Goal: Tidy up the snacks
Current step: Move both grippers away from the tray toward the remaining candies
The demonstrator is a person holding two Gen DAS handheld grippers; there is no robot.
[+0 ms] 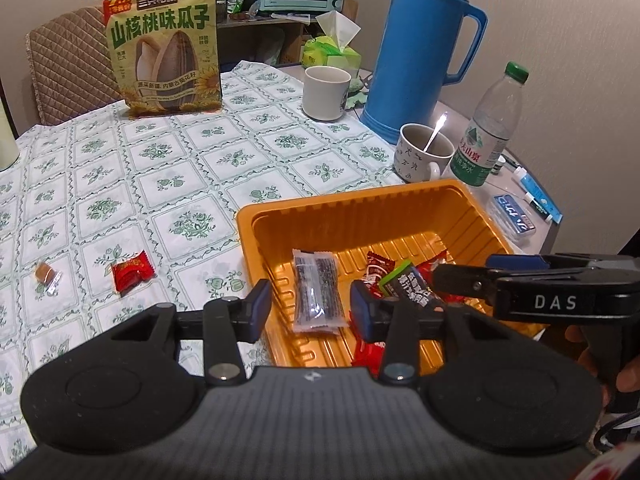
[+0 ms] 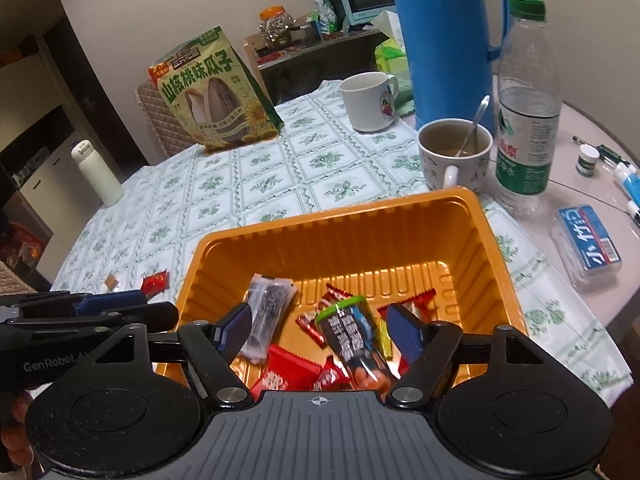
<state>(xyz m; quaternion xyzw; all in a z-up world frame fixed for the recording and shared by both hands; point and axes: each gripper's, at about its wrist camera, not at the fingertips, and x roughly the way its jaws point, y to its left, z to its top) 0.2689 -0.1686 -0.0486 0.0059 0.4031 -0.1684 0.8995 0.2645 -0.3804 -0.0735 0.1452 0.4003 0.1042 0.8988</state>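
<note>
An orange plastic tray [image 1: 360, 208] [image 2: 332, 232] holds several wrapped snacks: a clear black-speckled bar [image 1: 318, 296] [image 2: 266, 312], a black-and-green packet [image 1: 412, 284] [image 2: 352, 332] and red candies [image 2: 280, 376]. My left gripper [image 1: 312, 308] is open and empty above the tray's near left corner. My right gripper [image 2: 320, 328] is open over the tray, its jaws either side of the black-and-green packet, which lies loose in the tray. It also shows in the left wrist view [image 1: 472, 276]. A red candy [image 1: 132, 272] [image 2: 155, 282] and a small brown candy [image 1: 46, 276] [image 2: 111, 281] lie on the tablecloth to the tray's left.
A sunflower seed bag [image 1: 164, 48] [image 2: 216, 88] stands at the back. A white mug [image 1: 325, 92], a blue thermos [image 1: 424, 40], a mug with a spoon [image 1: 424, 152] and a water bottle [image 1: 488, 128] stand behind the tray. A blue box [image 2: 590, 240] lies right. A white flask [image 2: 96, 172] stands left.
</note>
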